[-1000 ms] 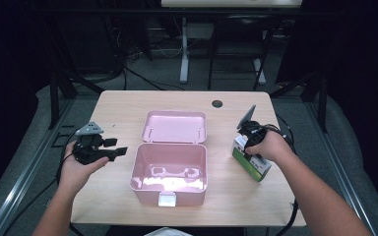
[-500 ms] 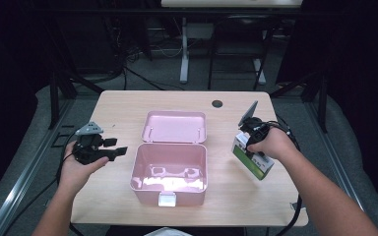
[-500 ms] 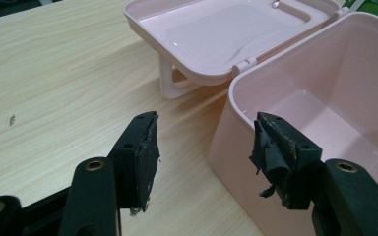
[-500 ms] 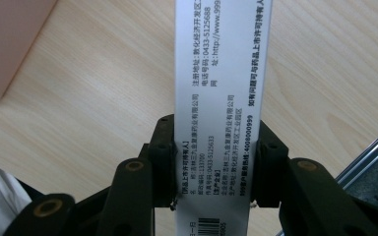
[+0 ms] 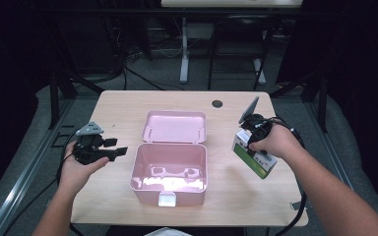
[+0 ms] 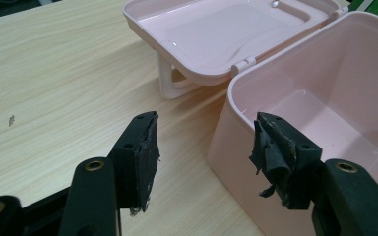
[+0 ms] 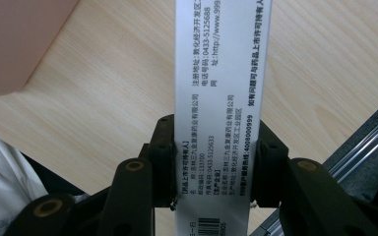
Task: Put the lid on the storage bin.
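Observation:
A pink plastic box (image 5: 170,169) stands open at the middle of the table, its lid (image 5: 174,126) lying flat behind it. My right gripper (image 5: 250,139) is shut on a white and green carton (image 5: 254,156), held tilted above the table to the right of the box. In the right gripper view the carton (image 7: 221,98) runs up between the two pads, printed side facing the camera. My left gripper (image 5: 119,147) stands open left of the box with nothing between its pads. In the left gripper view the box wall (image 6: 236,147) is close by my left gripper (image 6: 204,147).
The wooden table (image 5: 118,108) has a dark round cable hole (image 5: 217,103) at the back right. The box interior (image 6: 334,108) holds nothing that I can see. Dark floor, metal frames and cables surround the table. A white sleeve (image 7: 5,167) shows low at the left.
My right gripper has lifted the carton slightly off the table and tilted it. The left hand and the pink box have stayed where they were.

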Demonstrator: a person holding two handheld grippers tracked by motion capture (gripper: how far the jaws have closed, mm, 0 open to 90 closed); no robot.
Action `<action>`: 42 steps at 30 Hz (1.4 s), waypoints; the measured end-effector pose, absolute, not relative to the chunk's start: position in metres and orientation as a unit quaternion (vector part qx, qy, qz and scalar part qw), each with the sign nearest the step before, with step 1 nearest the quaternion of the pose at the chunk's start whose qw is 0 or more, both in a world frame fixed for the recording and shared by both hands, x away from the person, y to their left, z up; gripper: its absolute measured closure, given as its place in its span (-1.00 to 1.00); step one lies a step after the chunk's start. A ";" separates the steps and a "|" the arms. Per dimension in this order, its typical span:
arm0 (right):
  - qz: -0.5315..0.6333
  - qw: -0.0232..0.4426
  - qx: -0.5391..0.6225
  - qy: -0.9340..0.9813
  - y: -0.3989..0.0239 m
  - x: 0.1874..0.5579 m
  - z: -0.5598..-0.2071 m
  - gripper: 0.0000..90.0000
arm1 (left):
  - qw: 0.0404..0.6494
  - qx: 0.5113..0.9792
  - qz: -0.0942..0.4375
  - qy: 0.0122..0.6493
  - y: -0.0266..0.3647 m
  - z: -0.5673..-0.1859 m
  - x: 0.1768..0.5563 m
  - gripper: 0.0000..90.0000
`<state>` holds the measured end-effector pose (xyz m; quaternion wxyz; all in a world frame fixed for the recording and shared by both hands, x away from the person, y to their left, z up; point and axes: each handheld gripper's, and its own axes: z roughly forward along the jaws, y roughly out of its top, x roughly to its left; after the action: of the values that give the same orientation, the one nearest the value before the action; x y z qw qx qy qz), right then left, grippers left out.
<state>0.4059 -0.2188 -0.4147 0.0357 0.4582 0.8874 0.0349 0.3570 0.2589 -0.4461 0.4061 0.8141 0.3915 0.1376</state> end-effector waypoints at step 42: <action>0.044 0.029 0.411 0.910 -0.183 0.387 -0.358 0.37 | 0.410 0.812 0.134 0.394 0.261 -0.446 0.357 -0.06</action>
<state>0.3870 -0.1828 -0.3575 0.0286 0.4110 0.9101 0.0435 0.3570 0.2607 -0.4461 0.4096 0.8117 0.3940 0.1345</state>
